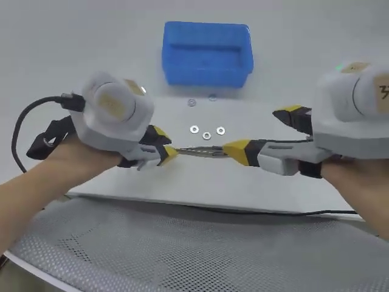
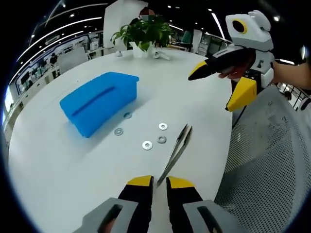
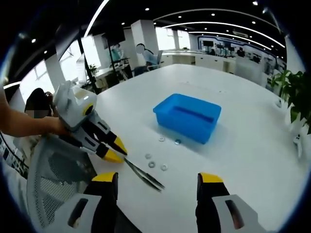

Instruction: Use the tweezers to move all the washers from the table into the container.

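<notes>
The left gripper [image 1: 161, 152] clamped the tweezers [image 1: 197, 151] by their rear end, while the right gripper [image 1: 264, 131] gaped open alongside. Loose washers [image 1: 206, 135] lay before the blue container [image 1: 206, 55] toward the tabletop's [image 1: 182, 182] far edge. The right jaws should probably straddle both tweezer arms squarely.

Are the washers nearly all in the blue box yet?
Not yet. The blue container looks empty. The left gripper holds the tweezers, and the right gripper is open beside them. Five washers lie on the table: two near the container, three nearer the tweezers. All five are left to move.
</notes>
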Action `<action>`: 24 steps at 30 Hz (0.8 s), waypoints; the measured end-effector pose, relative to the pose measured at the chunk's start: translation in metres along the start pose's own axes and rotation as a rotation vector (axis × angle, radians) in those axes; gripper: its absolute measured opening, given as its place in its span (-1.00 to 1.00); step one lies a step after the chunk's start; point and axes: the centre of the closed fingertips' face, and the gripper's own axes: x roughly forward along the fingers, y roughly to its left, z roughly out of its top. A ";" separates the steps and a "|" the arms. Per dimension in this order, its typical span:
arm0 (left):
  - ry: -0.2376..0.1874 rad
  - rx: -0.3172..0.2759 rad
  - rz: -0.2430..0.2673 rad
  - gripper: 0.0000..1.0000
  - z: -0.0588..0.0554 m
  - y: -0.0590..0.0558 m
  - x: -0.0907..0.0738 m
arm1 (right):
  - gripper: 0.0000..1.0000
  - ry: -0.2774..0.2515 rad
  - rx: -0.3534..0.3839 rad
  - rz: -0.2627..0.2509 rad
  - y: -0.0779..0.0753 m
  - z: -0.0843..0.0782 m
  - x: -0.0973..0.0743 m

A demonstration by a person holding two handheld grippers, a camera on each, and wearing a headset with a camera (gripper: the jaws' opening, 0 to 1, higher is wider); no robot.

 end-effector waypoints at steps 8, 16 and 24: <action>0.025 0.101 -0.017 -1.00 0.000 -0.008 0.004 | 0.25 0.024 -0.030 0.028 0.010 -0.004 0.003; 0.024 0.166 -0.030 -1.00 0.008 -0.017 0.000 | 0.23 0.025 -0.091 0.042 0.018 -0.001 -0.001; -0.039 0.216 -0.011 -1.00 0.036 -0.027 -0.026 | 0.00 0.043 -0.177 0.099 0.032 0.002 -0.001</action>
